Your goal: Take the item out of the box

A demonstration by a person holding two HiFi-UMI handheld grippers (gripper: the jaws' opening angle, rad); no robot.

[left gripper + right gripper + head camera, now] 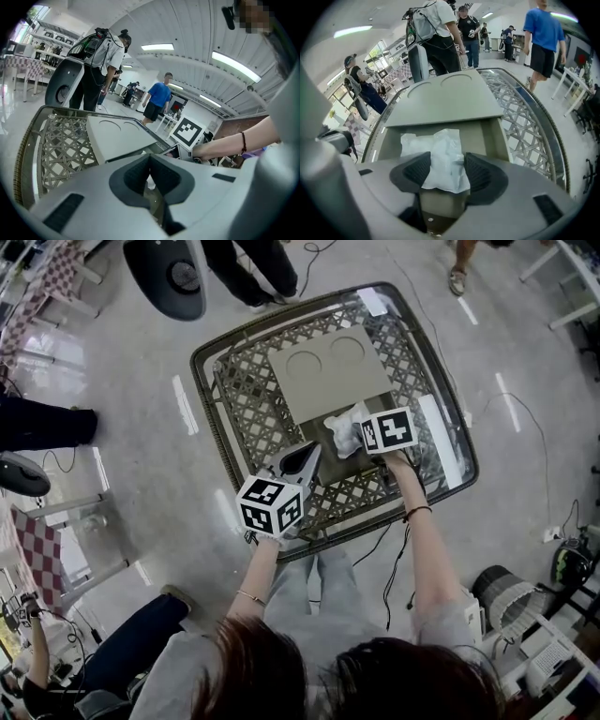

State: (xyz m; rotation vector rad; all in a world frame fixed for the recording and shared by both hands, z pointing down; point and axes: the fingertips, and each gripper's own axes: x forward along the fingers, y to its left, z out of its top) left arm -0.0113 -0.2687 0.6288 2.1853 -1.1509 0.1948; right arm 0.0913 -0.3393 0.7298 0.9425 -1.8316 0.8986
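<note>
Right gripper (446,161): clenched on the near end of the white plastic-wrapped item (440,145), one pad on each side of the wrap. I cannot tell whether the item is lifted off the box floor.

Item, location: in the open near part of the grey box (485,136), its far end crumpled just short of the lid's edge. Box walls run close along both of its sides.

Lid (440,105): flat, grey, two round outlines near its far edge. It covers the far part of the box and leaves only the near part open.

Left gripper (150,159): jaws pressed together, tip at the box's near-left wall as the head view shows it. I cannot tell whether the wall is pinched between them.

Bench (248,409): lattice top inside a dark rim with rounded corners. The box sits right of centre. Bare lattice lies wide on the left of the box, in a narrower strip on the right, and in a band between the box and the near rim.

Surroundings: pale floor (159,474) all round the bench. People (440,37) stand just beyond its far edge.
</note>
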